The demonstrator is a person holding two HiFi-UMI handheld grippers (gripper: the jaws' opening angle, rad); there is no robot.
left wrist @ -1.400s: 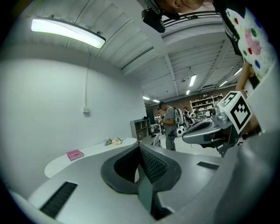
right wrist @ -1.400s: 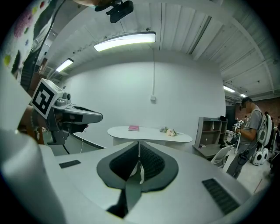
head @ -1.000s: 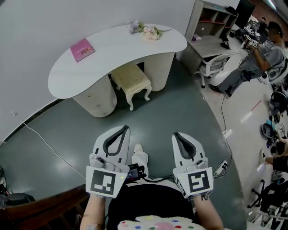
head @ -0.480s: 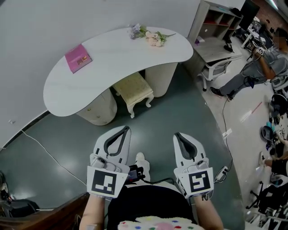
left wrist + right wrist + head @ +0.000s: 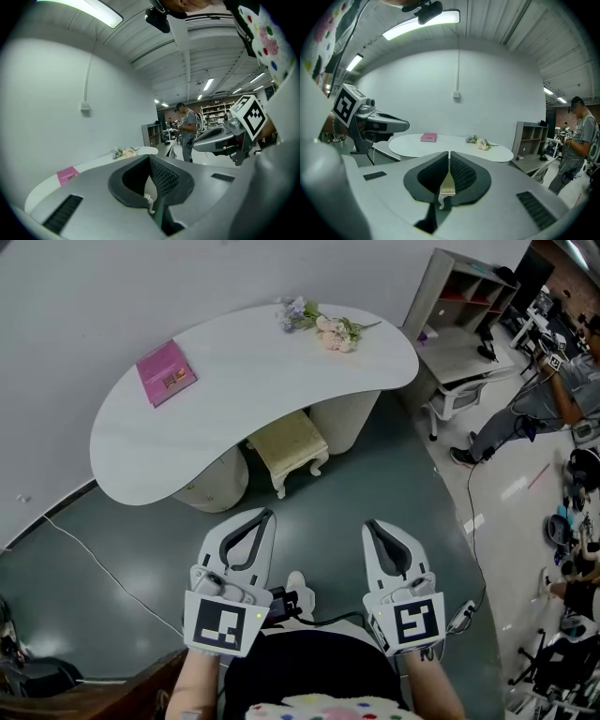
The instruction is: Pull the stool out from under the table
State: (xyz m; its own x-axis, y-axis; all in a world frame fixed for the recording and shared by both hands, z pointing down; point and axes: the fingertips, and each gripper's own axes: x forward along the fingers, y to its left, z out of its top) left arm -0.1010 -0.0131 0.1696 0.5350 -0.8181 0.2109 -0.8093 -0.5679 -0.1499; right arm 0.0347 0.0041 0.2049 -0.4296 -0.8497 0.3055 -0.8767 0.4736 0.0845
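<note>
A cream padded stool [image 5: 291, 444] with carved white legs stands partly tucked under the white kidney-shaped table [image 5: 253, 381], its front half sticking out over the grey floor. Both grippers hang well short of it, side by side over the floor. My left gripper [image 5: 265, 513] is shut and empty. My right gripper [image 5: 369, 524] is shut and empty too. Through the right gripper's [image 5: 449, 153] closed jaws a sliver of the stool [image 5: 447, 185] shows. The left gripper's [image 5: 150, 158] jaws also meet, with the table [image 5: 93, 165] beyond.
A pink book [image 5: 165, 370] and a bunch of flowers [image 5: 328, 326] lie on the table. A grey shelf desk [image 5: 469, 315] and an office chair [image 5: 457, 396] stand at the right, with a person [image 5: 553, 390] there. A cable [image 5: 103, 568] runs across the floor on the left.
Both grippers have come forward together toward the table, which now looms larger and nearer in the head view. Their jaws stayed shut.
</note>
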